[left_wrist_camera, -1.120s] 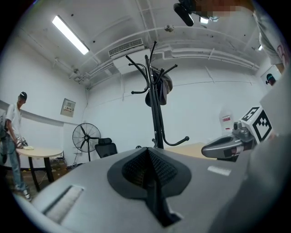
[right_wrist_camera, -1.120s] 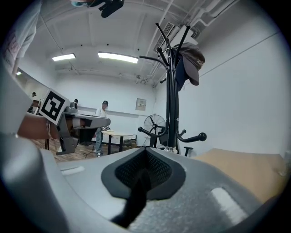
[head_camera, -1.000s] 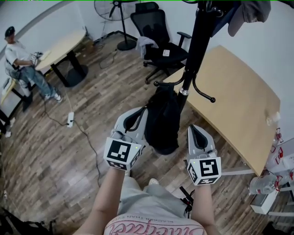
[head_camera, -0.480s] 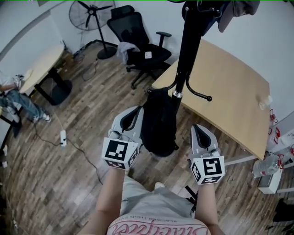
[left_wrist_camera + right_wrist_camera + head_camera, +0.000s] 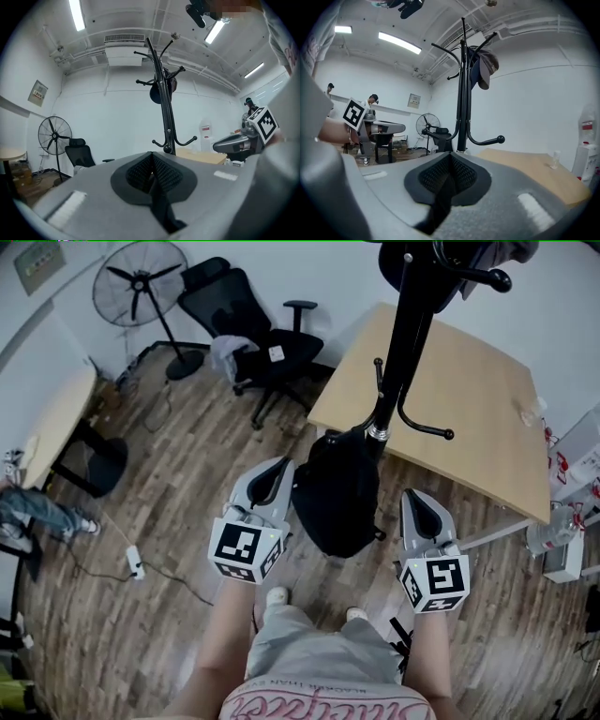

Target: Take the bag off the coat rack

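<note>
Wood floor (image 5: 141,484) stretched beneath a black bag (image 5: 337,493) hung on the coat rack (image 5: 405,343), flanked by left gripper (image 5: 278,469) and right gripper (image 5: 413,496), both closed on nothing.

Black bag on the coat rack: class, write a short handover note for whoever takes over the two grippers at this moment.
Left gripper: fingers shut, empty.
Right gripper: fingers shut, empty.
The soft black bag hangs low on the black metal coat rack, between the two grippers; neither holds it.
Done: grippers stand either side of the bag; no grasp yet.
To do: open a gripper, grasp the bag, lift it off the rack.
</note>
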The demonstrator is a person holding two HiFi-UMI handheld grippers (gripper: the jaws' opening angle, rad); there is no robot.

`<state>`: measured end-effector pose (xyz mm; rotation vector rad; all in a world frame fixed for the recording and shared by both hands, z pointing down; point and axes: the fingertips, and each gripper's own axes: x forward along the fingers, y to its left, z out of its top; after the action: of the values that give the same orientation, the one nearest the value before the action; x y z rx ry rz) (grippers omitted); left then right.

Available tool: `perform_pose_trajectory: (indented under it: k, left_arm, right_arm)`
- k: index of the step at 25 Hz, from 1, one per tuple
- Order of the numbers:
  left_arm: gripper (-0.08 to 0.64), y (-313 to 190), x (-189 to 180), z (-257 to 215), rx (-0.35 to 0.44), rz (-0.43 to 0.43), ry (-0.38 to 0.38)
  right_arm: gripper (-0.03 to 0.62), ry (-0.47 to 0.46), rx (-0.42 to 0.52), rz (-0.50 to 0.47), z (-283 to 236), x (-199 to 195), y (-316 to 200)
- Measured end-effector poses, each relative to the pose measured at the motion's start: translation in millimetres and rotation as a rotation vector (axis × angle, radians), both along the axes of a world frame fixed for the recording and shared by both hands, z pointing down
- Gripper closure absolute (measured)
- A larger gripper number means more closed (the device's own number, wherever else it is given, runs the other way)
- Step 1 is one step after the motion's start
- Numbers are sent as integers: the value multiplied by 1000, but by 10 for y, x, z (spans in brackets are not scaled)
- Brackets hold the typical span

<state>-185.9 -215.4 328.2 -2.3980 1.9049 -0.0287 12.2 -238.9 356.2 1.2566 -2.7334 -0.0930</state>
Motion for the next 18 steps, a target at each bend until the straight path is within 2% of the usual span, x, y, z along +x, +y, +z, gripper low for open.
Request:
perform_pose_trajectory:
  k: [9, 10, 15, 18]
  left_arm:
    - [543, -325, -150, 175, -41, 168, -2]
    - [526, -359, -165, 197, -47, 184, 0]
    - [477, -486, -238, 324, -77, 263, 6]
    - [442, -553, -283, 401, -97, 306, 9]
  right_arm:
    - [589, 11, -29, 179, 113, -64, 28]
    - [588, 6, -33, 197, 119, -67, 19]
    - [533, -16, -45, 278, 170, -114, 15]
    - [478, -23, -50, 304, 208, -198, 29]
